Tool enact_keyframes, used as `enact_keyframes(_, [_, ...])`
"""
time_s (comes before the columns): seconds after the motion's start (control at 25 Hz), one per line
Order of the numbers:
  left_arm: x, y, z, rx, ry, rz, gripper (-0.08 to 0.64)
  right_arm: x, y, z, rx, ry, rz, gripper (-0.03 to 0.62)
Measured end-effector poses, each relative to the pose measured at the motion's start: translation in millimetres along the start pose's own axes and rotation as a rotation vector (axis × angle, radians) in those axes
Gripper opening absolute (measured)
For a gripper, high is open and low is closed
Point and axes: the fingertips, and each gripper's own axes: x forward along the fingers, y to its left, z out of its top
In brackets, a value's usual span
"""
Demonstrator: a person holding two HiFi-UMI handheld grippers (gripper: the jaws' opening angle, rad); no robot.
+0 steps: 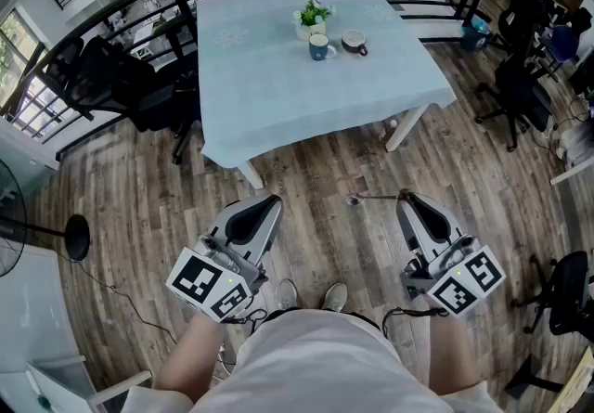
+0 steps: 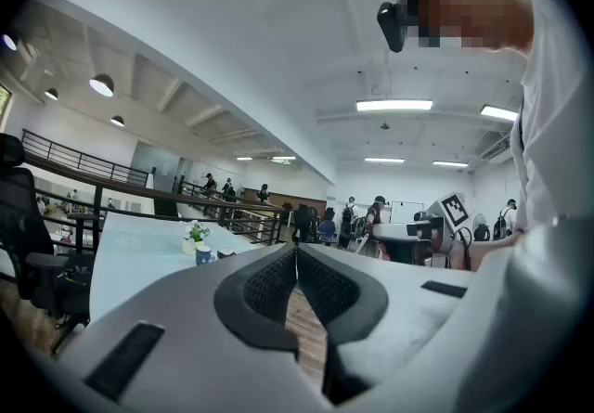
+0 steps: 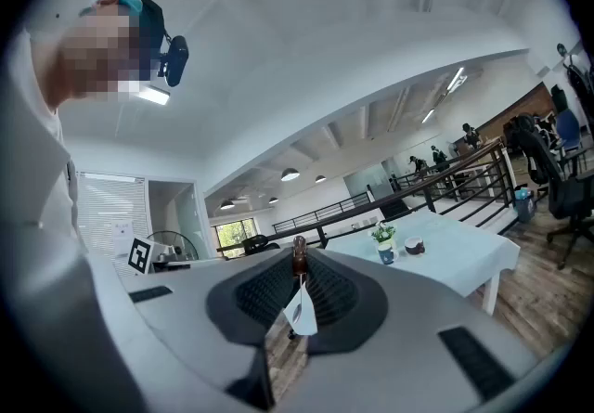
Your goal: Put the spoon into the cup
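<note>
A thin spoon (image 1: 376,198) sticks out sideways to the left from my right gripper (image 1: 406,198), which is shut on it above the wooden floor. In the right gripper view its brown handle end (image 3: 299,255) stands up between the jaws. A blue cup (image 1: 320,47) stands on the far table (image 1: 278,77), well ahead of both grippers, and is also seen from the right gripper (image 3: 385,256) and the left (image 2: 203,255). Beside it is a second, dark cup (image 1: 354,42). My left gripper (image 1: 272,203) is shut with nothing in it (image 2: 297,251).
A small potted plant (image 1: 313,17) stands behind the cups. Black railings (image 1: 139,7) run behind the table, with office chairs at the left (image 1: 139,91) and right (image 1: 515,91). A fan stand (image 1: 70,237) is at my left. My shoes (image 1: 311,295) show below.
</note>
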Motion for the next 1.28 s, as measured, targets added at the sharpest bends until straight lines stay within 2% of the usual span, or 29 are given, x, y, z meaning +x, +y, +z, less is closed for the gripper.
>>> enact_keyframes(0.44, [10.9, -14.8, -5.8, 0.0, -0.001, 0.017, 0.021, -12.1, -12.3, 1.8, 0.022, -0.017, 0.022, 0.055])
enact_keyframes(0.92, [37.7, -45.4, -14.4, 0.003, -0.003, 0.049, 0.021, -34.3, -47.6, 6.0, 0.026, -0.007, 0.051, 0.055])
enact_keyframes(1.28, [59.7, -47.5, -16.9, 0.008, -0.005, 0.063, 0.021, -32.8, -71.6, 7.3, 0.027, -0.005, 0.065, 0.055])
